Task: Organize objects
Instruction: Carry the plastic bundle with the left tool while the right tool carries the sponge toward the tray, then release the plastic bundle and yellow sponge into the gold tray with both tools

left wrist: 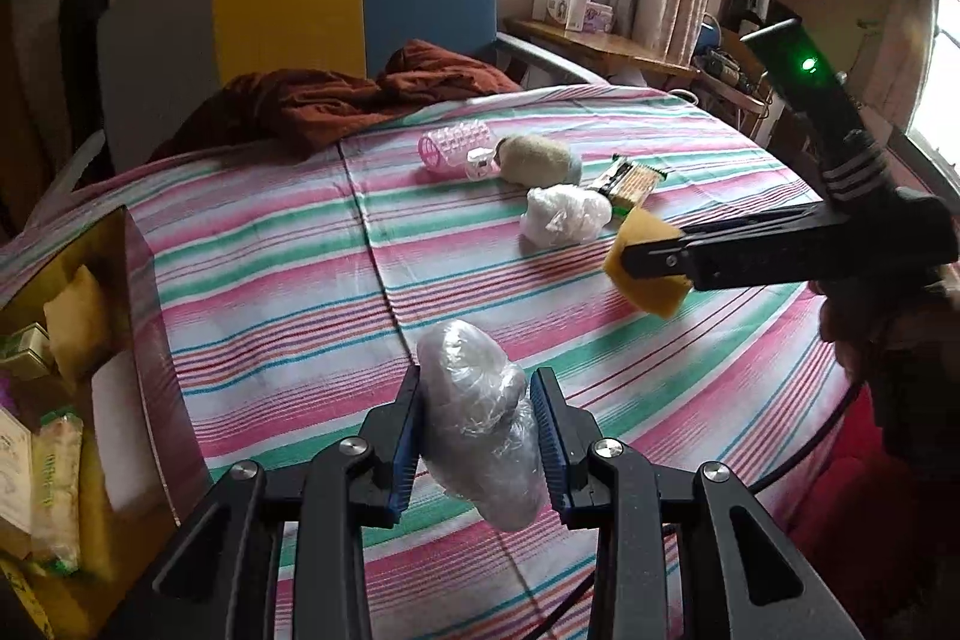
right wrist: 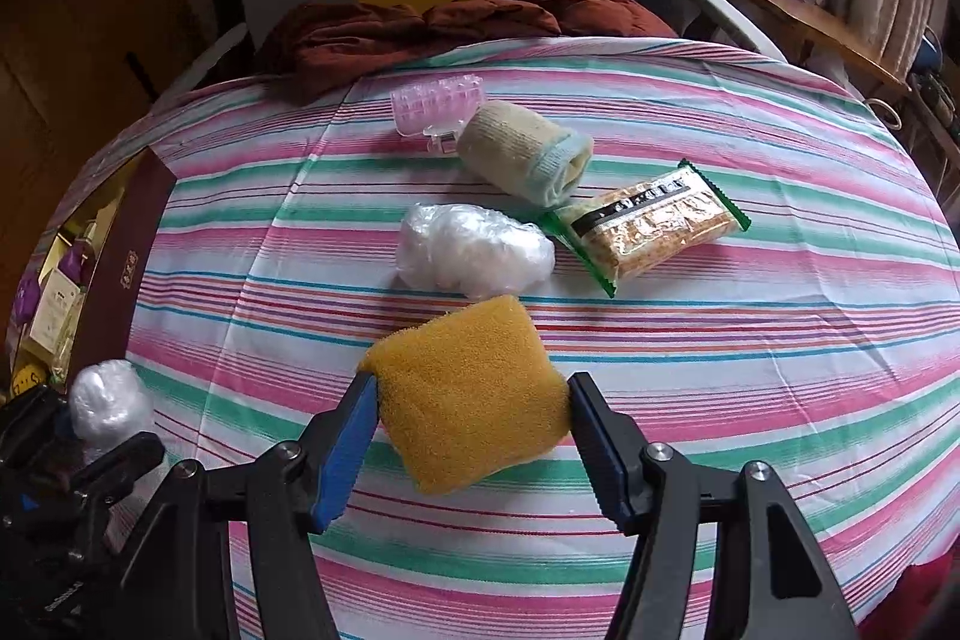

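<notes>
- Left gripper (left wrist: 477, 436) clamping a crinkly clear plastic-wrap bundle (left wrist: 480, 424), lumpy and oblong, blue pads pressing both sides, hovering over the striped bedsheet (left wrist: 288, 292).
- Right gripper (right wrist: 471, 421) squeezing a yellow sponge (right wrist: 468, 394), porous, squarish with rounded corners, tilted, raised above the striped bedsheet.
- Lying on the striped bedsheet beyond the sponge: second white plastic wad (right wrist: 474, 250), puffy and wrinkled.
- Sitting just right of that wad: flat cracker packet (right wrist: 654, 226), glossy film with green crimped edges, touching or nearly touching the wad.
- Resting farther up the striped bedsheet: rolled beige knit cloth (right wrist: 525, 151), fuzzy cylinder with pale blue hem.
- Lying beside the roll: pink translucent ribbed plastic roller (right wrist: 435, 103), plus a small clear item, too small to tell.
- Standing at the left edge of the striped bedsheet: open maroon box (left wrist: 147, 292) with gold lining, holding soft pads and small packets.
- Bunching at the far end of the striped bedsheet: rumpled rust-brown blanket (left wrist: 336, 94).
</notes>
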Motion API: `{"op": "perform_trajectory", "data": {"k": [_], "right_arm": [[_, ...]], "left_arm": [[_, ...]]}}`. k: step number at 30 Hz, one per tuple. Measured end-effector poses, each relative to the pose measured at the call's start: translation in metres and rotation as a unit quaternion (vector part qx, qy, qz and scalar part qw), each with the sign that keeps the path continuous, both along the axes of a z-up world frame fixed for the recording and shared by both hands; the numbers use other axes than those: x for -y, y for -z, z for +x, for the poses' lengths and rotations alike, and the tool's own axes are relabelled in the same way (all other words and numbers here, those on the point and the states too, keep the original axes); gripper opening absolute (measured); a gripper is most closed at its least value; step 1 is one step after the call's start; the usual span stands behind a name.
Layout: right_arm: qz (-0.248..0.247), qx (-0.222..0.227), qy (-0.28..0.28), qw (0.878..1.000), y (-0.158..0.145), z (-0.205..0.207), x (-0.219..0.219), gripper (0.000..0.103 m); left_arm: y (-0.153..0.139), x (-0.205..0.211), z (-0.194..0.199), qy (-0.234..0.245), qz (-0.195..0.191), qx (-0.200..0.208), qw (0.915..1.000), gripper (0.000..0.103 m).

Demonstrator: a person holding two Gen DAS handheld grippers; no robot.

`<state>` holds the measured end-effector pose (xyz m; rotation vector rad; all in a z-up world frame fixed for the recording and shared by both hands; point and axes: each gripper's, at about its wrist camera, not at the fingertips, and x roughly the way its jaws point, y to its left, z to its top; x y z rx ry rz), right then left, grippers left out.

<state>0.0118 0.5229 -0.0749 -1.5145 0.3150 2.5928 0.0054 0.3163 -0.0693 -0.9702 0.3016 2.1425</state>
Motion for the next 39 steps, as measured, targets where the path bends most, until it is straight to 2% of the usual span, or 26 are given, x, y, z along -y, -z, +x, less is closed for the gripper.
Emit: {"op": "perform_trajectory", "data": {"k": [10, 20, 26, 32, 39], "right_arm": [[0.019, 0.011, -0.004, 1.000, 0.003, -0.002, 0.004, 0.064], [0.009, 0.021, -0.028, 0.999, 0.008, -0.005, 0.025, 0.064], [0.011, 0.031, -0.024, 0.999, 0.008, -0.008, 0.038, 0.064], [0.005, 0.012, -0.031, 0.999, -0.011, -0.015, 0.064, 0.064], [-0.004, -0.019, -0.073, 0.997, -0.036, -0.028, 0.116, 0.064]], "left_arm": [[-0.029, 0.019, 0.014, 0.008, 0.028, -0.020, 0.9994, 0.035], [-0.052, 0.044, 0.017, 0.001, 0.052, -0.027, 0.9983, 0.035], [-0.059, 0.066, 0.012, -0.016, 0.061, -0.030, 0.9976, 0.035], [-0.061, 0.093, 0.002, -0.043, 0.067, -0.023, 0.9966, 0.035], [-0.063, 0.147, -0.015, -0.106, 0.077, -0.019, 0.9912, 0.035]]}}
